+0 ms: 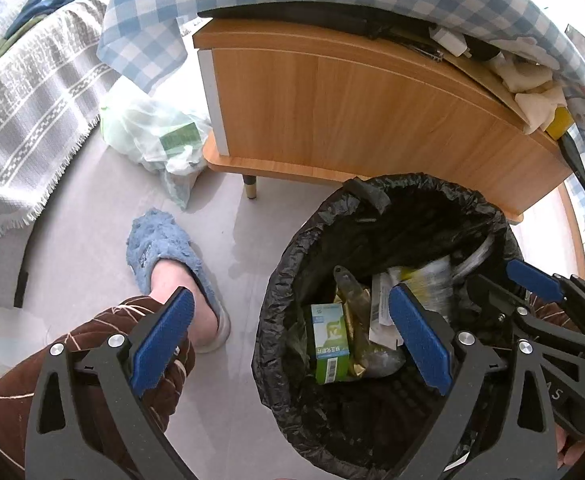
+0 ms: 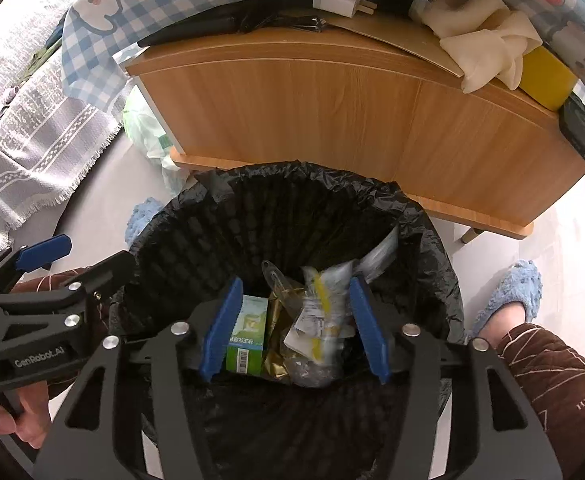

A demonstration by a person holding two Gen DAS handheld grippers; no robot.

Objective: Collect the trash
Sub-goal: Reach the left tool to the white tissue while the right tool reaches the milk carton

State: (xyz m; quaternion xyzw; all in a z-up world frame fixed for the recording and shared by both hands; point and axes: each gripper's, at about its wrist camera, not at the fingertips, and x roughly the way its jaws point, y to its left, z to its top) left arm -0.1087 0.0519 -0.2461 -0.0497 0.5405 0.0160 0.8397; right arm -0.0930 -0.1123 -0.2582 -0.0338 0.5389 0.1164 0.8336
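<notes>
Right gripper (image 2: 294, 326) hangs directly over the mouth of the bin (image 2: 432, 248), pointing steeply down, jaws parted to a middling width with nothing pressed between the blue pads. A blurred wrapper (image 2: 320, 312), white and yellow, lies in the gap between the pads and below them; the blur suggests it is dropping, so this is judged to be the release step, with the gripper placed above the opening so that trash falls inside the black liner.

Left gripper (image 1: 292, 344) is held wide and empty, one finger over the floor and the person's slippered foot (image 1: 172, 256), the other over the near rim of the bin. It appears to be parked beside the right gripper, clear of the drop.

Beneath the right gripper, at the bottom of the bin: a green and white box (image 2: 246, 338) behind its left pad, gold foil (image 2: 278, 344) beside the box, clear plastic beyond.

Ahead of both grippers stands a wooden cabinet (image 2: 332, 108); its surface carries a charger (image 2: 338, 2), a crumpled pale cloth (image 2: 488, 46), a yellow block and a dark phone, half covered by a checked blanket (image 2: 152, 8). Whether any of these are trash cannot be told.

A pale green bag (image 1: 160, 136) lies on the floor, well ahead and left of the left gripper, partly behind the cabinet corner. The depth of the bin is lost in shadow.
</notes>
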